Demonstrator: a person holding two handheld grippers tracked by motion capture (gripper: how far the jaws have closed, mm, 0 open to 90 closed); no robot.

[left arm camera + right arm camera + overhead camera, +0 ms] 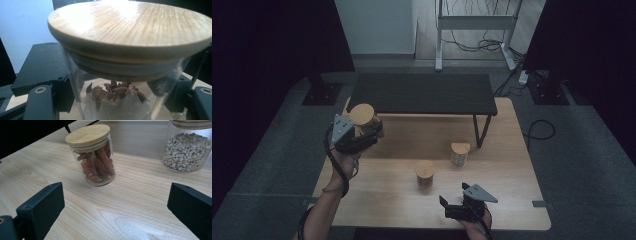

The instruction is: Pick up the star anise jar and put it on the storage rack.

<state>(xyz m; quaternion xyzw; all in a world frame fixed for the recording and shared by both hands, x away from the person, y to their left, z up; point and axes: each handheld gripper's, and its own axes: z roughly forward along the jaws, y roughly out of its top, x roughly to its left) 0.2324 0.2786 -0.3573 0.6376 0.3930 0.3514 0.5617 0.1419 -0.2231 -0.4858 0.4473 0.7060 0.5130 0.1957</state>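
Above the table's left edge, held aloft in the left gripper: a glass jar of star anise with a wooden lid, jaws closed against its sides. Near the front edge, right gripper spread wide and holding nothing, facing a jar of dried chillies and, beyond, a jar of pale grains.

Jar: clear glass, seen close up between the two black jaws of the left tool, which press its sides. Lid: round, pale wood, seated on the jar mouth, grain running outward. Contents: dark brown dried pieces, star-shaped. Black shelf behind at left. Pale tabletop below. Light wall at upper left.
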